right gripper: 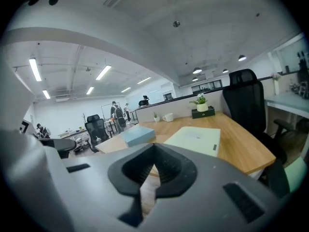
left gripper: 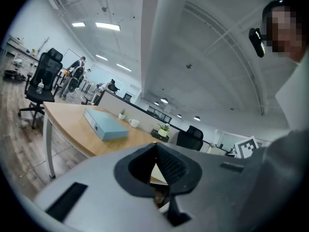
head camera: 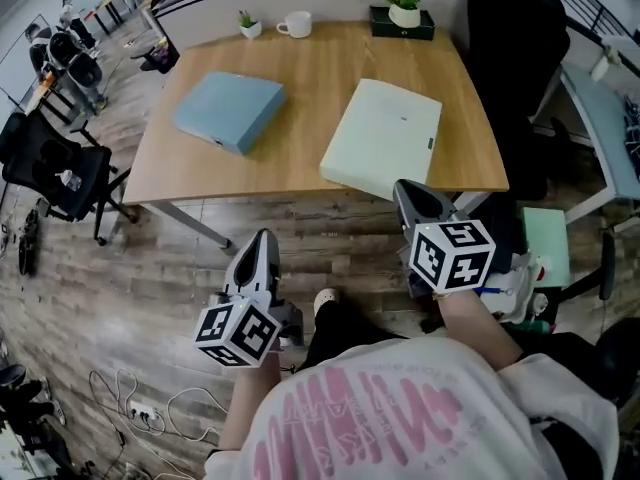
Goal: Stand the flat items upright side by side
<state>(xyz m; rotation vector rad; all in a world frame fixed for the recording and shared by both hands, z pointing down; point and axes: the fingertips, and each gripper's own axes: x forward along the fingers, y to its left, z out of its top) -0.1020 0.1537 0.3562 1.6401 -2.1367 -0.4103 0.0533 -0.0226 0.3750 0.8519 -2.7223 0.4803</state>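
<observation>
Two flat file boxes lie on the wooden table: a blue one at the left and a pale green one at the right, near the front edge. Both show again in the gripper views, the blue box and the green box. My left gripper hangs shut and empty over the floor, short of the table. Just before the green box's near corner, my right gripper is likewise shut with nothing in it.
A white mug, a small potted plant and a larger plant on a dark box stand along the table's far edge. Black office chairs flank the table. Cables lie on the floor.
</observation>
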